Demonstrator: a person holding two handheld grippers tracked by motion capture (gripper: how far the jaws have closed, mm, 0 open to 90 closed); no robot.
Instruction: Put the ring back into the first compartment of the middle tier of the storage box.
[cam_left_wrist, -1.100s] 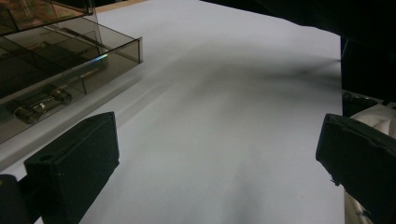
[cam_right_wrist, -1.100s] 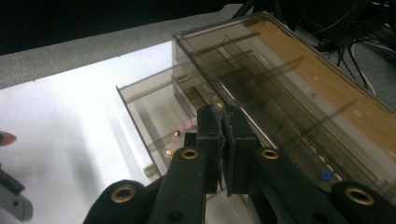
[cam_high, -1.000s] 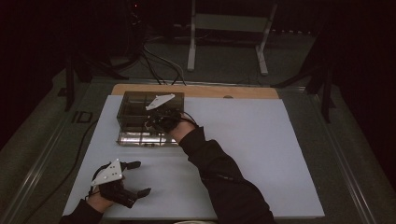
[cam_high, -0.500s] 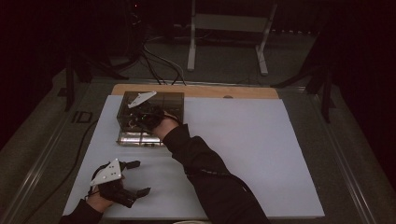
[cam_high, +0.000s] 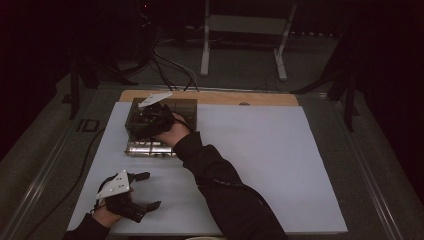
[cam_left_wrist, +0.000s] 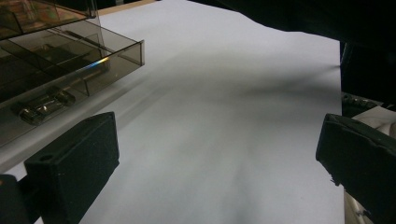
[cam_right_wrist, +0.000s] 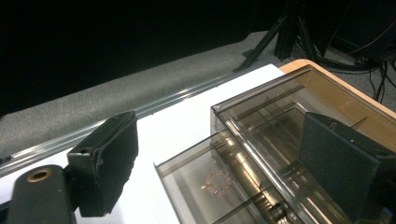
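On the white sheet (cam_high: 280, 170), toward its far left corner: smoky clear plastic box (cam_high: 162, 117) with drawer (cam_right_wrist: 210, 186) pulled out toward the near side. Small beaded ring (cam_right_wrist: 217, 181) lying on the drawer floor. Over the box, right gripper (cam_high: 150, 116), jaws just opened wide, nothing between the pads; one jaw beside the drawer, the other above the box top. Near the front left edge, left gripper (cam_high: 135, 192) resting low, jaws spread wide, empty, well apart from the box.
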